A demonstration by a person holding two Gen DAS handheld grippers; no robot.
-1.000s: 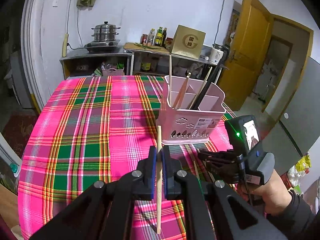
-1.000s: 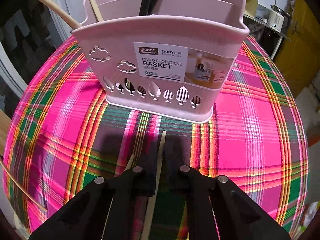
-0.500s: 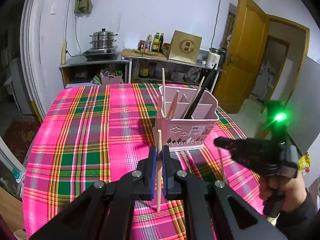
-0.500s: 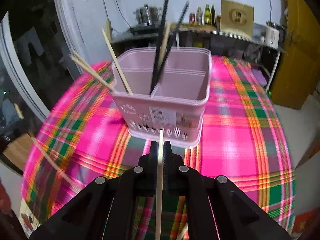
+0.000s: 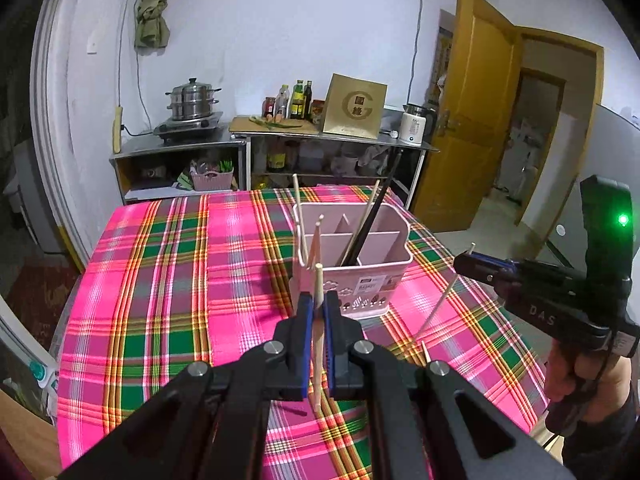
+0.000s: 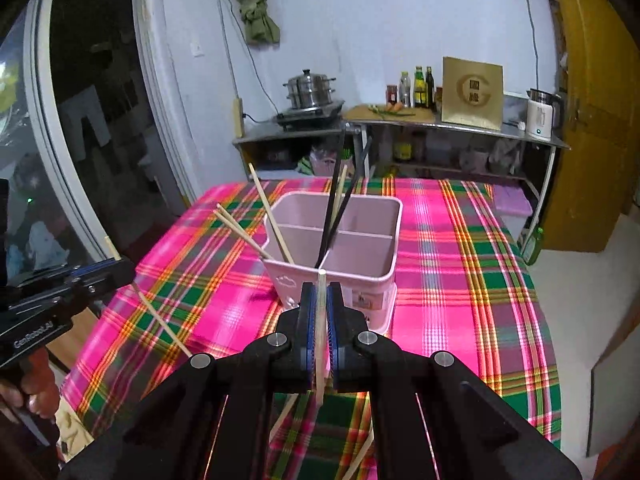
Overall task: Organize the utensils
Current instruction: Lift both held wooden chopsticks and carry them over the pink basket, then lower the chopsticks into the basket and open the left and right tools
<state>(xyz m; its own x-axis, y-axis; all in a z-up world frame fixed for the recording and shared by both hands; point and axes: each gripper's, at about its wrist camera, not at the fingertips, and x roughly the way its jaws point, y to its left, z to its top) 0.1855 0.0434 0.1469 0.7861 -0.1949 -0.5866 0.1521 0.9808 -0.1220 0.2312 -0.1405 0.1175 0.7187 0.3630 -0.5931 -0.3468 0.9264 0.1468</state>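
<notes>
Chopsticks stood pinched upright, one in the left gripper and one in the right gripper, both near the pink basket on the counter

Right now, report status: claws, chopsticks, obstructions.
Left claw shut on a pale wooden chopstick. Right claw shut on another wooden chopstick. Pink divided plastic basket ahead on the plaid cloth, partly filled. Nothing in the way.

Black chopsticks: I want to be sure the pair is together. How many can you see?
2. One black chopstick and a second black chopstick lean side by side in the pink basket, near its centre divider. None seems hidden.
</notes>
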